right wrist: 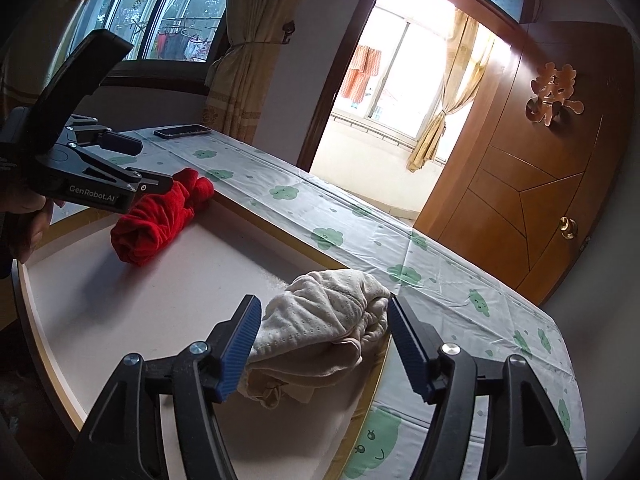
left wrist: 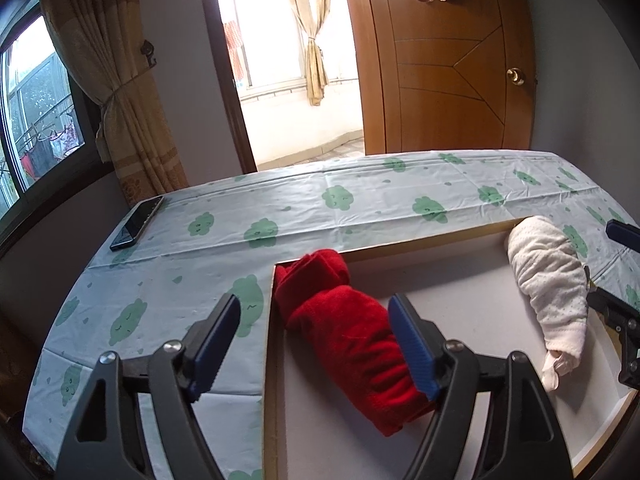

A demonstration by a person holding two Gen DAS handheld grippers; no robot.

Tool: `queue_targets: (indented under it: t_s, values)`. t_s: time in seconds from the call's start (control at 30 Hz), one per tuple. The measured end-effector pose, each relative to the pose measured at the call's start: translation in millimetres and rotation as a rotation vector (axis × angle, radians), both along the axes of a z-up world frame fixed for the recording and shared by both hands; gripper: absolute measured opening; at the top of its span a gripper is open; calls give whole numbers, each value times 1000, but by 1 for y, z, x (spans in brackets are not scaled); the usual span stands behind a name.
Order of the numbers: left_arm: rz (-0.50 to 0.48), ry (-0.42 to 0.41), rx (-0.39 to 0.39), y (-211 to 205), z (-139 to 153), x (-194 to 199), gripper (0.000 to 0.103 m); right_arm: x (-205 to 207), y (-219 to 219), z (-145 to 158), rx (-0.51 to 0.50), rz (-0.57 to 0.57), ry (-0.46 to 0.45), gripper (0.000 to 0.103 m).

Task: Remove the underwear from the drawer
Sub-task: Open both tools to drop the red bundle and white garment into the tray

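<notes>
Drawer (left wrist: 460, 276) is open, pale floor, two rolled pieces of underwear still inside, one at each end. Red roll (left wrist: 352, 344) lies along the left wall of the drawer; cream roll (right wrist: 324, 328) sits at the right end against the far edge, next to the green-print tablecloth (left wrist: 280, 208). Left gripper (left wrist: 320, 344) wide open, holding nothing: right finger is beside the red roll, left finger hangs outside the drawer wall over the cloth. Right gripper (right wrist: 324, 344) also wide open and empty, fingers straddling the cream roll. Best way, I'd judge: shift the left gripper inward so both fingers clear the wall, drop low around the roll's middle, close firmly so the whole bundle comes up without unrolling. Right side looks lined up already; lower, close, then lift straight up over the edge. Phone (left wrist: 138, 222) on the far corner, out of the way.
</notes>
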State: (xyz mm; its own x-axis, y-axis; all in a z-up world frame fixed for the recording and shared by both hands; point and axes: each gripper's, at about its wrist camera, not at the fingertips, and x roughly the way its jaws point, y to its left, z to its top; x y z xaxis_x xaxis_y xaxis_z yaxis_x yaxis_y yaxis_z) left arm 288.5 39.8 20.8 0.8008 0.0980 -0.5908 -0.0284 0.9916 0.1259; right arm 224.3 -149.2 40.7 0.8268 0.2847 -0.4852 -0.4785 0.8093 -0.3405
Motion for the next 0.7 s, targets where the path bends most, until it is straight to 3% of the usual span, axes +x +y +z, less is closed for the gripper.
queue_targets:
  t_s: [0.3, 0.57, 0.7]
  values:
    - [-13, -65, -100, 10, 5, -42, 78, -23, -15, 5, 76, 17, 43, 70]
    - [-69, -109, -209, 3, 2, -95, 78, -58, -24, 5, 158, 65, 83, 74]
    - [-114, -107, -226, -4, -3, -119, 78, -78, -27, 2, 197, 90, 91, 76]
